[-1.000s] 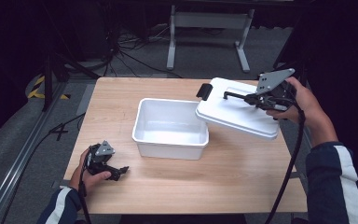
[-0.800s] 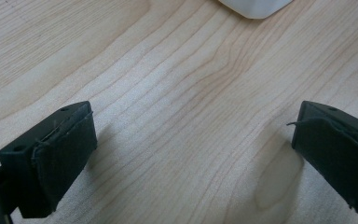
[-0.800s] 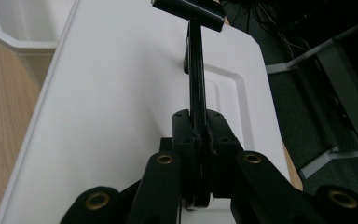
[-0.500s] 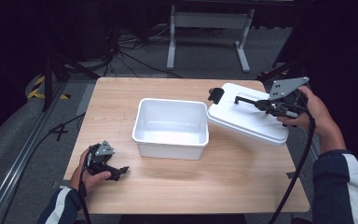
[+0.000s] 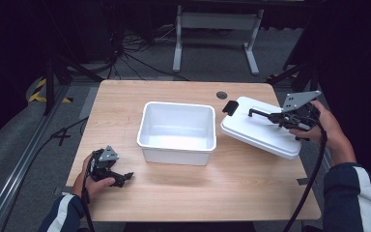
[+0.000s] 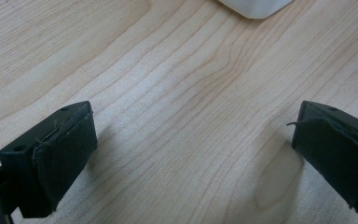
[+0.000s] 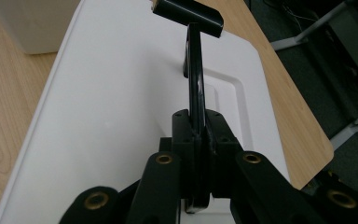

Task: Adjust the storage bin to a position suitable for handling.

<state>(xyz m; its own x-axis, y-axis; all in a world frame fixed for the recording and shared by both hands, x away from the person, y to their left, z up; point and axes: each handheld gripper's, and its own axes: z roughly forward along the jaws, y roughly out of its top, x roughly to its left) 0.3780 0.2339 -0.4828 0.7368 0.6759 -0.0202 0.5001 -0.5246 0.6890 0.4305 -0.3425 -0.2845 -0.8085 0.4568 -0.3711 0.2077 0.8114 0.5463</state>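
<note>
The wooden table [image 5: 251,193] carries an open white bin [image 5: 177,133]. The white lid [image 5: 261,133] has come off to the bin's right and dropped lower – one edge looks down on the table, so set-down seems near. The right gripper [image 5: 275,117] is clenched on the lid's black handle [image 7: 196,88]. The left gripper [image 5: 123,178] rests released – nothing between its jaws. No readable writing anywhere.

Probably a lab: cables [image 5: 125,46] (dark floor), metal stand [image 5: 216,21].

White lid [image 5: 261,133], black handle, tilted, just right of white bin [image 5: 176,126]
</note>
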